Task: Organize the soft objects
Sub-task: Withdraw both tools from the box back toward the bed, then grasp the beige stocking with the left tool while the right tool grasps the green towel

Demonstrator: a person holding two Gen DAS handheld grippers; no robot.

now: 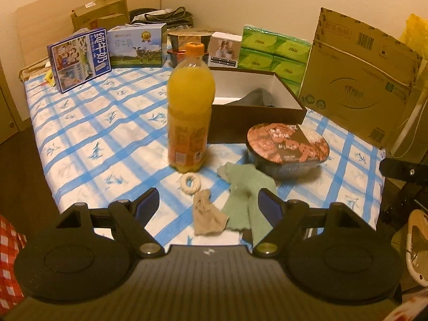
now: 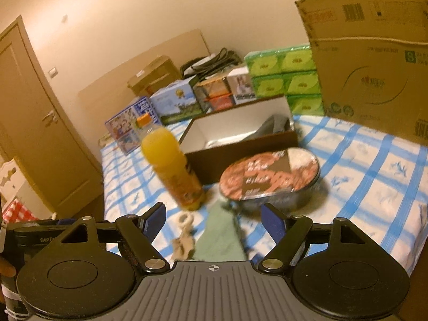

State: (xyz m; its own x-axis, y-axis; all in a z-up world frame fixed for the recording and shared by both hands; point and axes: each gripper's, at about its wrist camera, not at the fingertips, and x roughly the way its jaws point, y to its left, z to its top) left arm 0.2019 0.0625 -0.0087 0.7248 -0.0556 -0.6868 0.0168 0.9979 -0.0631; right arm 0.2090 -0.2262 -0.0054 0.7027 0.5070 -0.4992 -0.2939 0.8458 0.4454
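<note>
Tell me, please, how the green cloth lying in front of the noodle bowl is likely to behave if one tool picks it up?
The green cloth lies rumpled and folded on the bedsheet, so it will probably droop limply from a single pinch. It looks thin, so likely light. One edge lies close to the beige cloth, which might drag along.

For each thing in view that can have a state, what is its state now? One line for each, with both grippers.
left gripper: open, holding nothing
right gripper: open, holding nothing
brown box: open, a grey cloth inside
orange bottle: upright, capped
noodle bowl: upright, lid sealed
green cloth: crumpled on the bed, outside the box
beige cloth: crumpled, beside the green cloth
white ring: lying flat by the bottle
</note>
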